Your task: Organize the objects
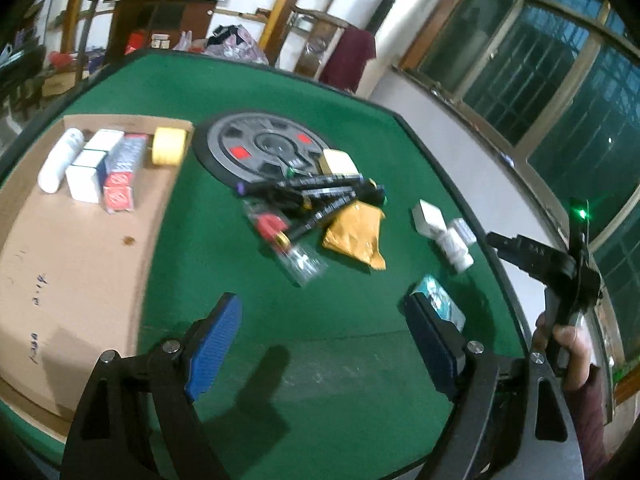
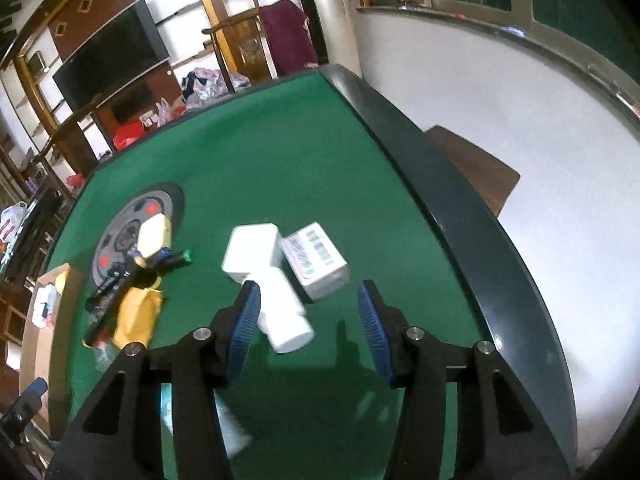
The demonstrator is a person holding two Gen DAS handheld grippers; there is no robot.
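Note:
My left gripper (image 1: 322, 312) hangs open over bare green felt, nothing between its blue pads. A teal box (image 1: 438, 300) lies just beyond its right finger. Ahead lie a pile of black markers (image 1: 320, 192), a gold pouch (image 1: 354, 232) and a clear packet (image 1: 294, 252). My right gripper (image 2: 308, 300) is open above a lying white bottle (image 2: 284, 316). The bottle is close to the left pad and well apart from the right one. Behind the bottle are a white box (image 2: 252, 252) and a barcode box (image 2: 316, 260).
A cardboard tray (image 1: 72, 264) at the left holds a white bottle, boxes and a yellow tape roll (image 1: 168, 146). A round grey disc (image 1: 260, 148) carries a yellow box (image 1: 338, 162). The table's dark rim (image 2: 460, 208) runs along the right. A person's hand (image 1: 568, 340) grips the other tool.

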